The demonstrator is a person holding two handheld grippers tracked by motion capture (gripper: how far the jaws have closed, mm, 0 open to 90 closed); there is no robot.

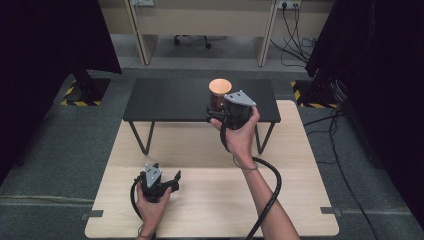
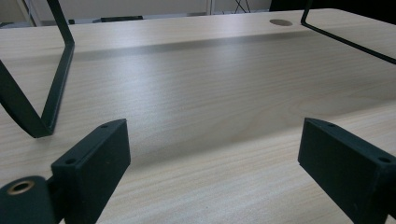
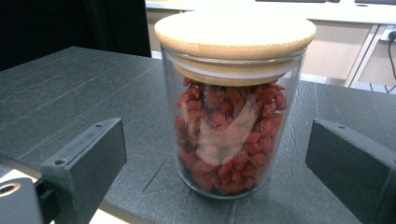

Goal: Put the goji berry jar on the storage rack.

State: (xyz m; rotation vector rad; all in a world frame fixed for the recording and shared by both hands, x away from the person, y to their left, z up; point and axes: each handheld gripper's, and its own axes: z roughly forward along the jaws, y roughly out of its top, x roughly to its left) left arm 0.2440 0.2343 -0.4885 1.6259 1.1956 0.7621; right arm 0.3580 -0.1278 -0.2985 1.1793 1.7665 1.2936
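Observation:
A glass jar (image 3: 231, 126) of red dried berries with a round wooden lid (image 1: 220, 86) stands upright on a black raised shelf (image 1: 170, 100). My right gripper (image 3: 215, 172) is open just in front of the jar, one jaw on each side of it and not touching the glass. In the high view the right gripper (image 1: 218, 114) is held at the shelf's front edge. My left gripper (image 1: 172, 181) rests low over the light wooden table (image 1: 210, 200) at the front left, open with nothing between its jaws (image 2: 210, 163).
The black shelf stands on thin black metal legs (image 2: 51, 84) on the wooden table. A round cable hole (image 2: 280, 22) sits near the table's far edge. Black curtains flank both sides, and cables (image 1: 300, 45) lie on the floor at the back right.

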